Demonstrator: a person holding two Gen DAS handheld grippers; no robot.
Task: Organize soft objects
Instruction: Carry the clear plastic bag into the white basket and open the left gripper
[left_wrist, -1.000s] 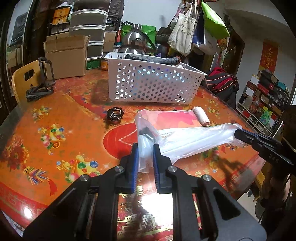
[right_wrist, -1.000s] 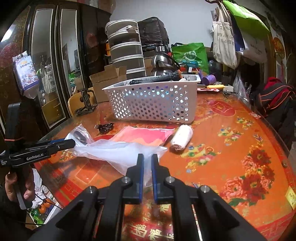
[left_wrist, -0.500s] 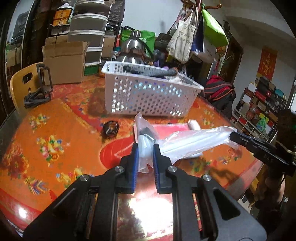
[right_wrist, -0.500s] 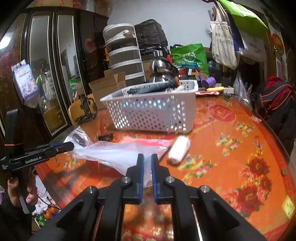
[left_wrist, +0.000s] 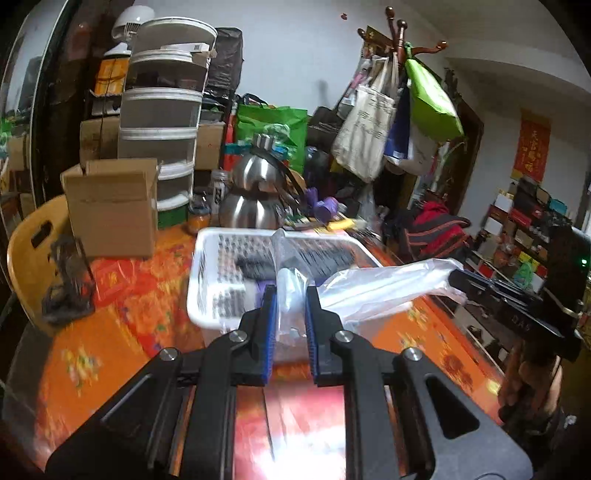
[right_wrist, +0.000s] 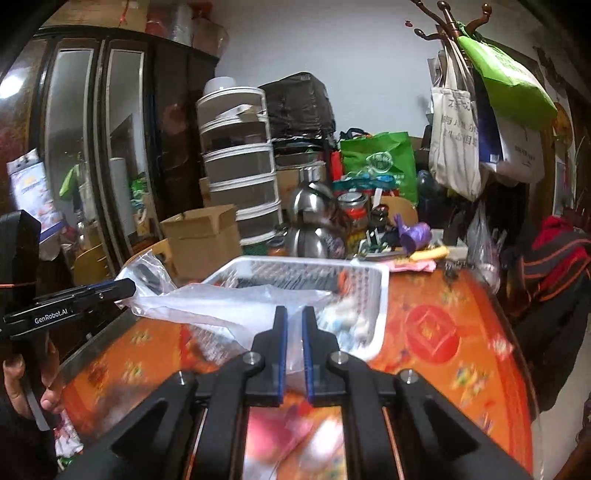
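A clear plastic bag (left_wrist: 373, 286) is stretched in the air between my two grippers, above the near edge of the white perforated basket (left_wrist: 207, 254). My left gripper (left_wrist: 290, 295) is shut on one end of the bag. My right gripper (right_wrist: 293, 317) is shut on the other end of the bag (right_wrist: 229, 299). The basket (right_wrist: 376, 291) holds dark items and some pale soft things. Each gripper shows in the other's view: the right one (left_wrist: 480, 286) at right, the left one (right_wrist: 114, 288) at left.
The basket stands on a round table with an orange-red patterned cloth (left_wrist: 122, 295). A cardboard box (left_wrist: 110, 206), steel kettles (left_wrist: 255, 195), stacked containers (left_wrist: 162, 110) and bags crowd the table's far side. A black clamp (left_wrist: 68, 280) lies at left. A pink item (right_wrist: 280, 428) lies below my right gripper.
Both grippers have lifted the bag off the table and carried it forward towards the basket, which now sits close below the bag. The pink cloth and the white roll stayed behind on the table.
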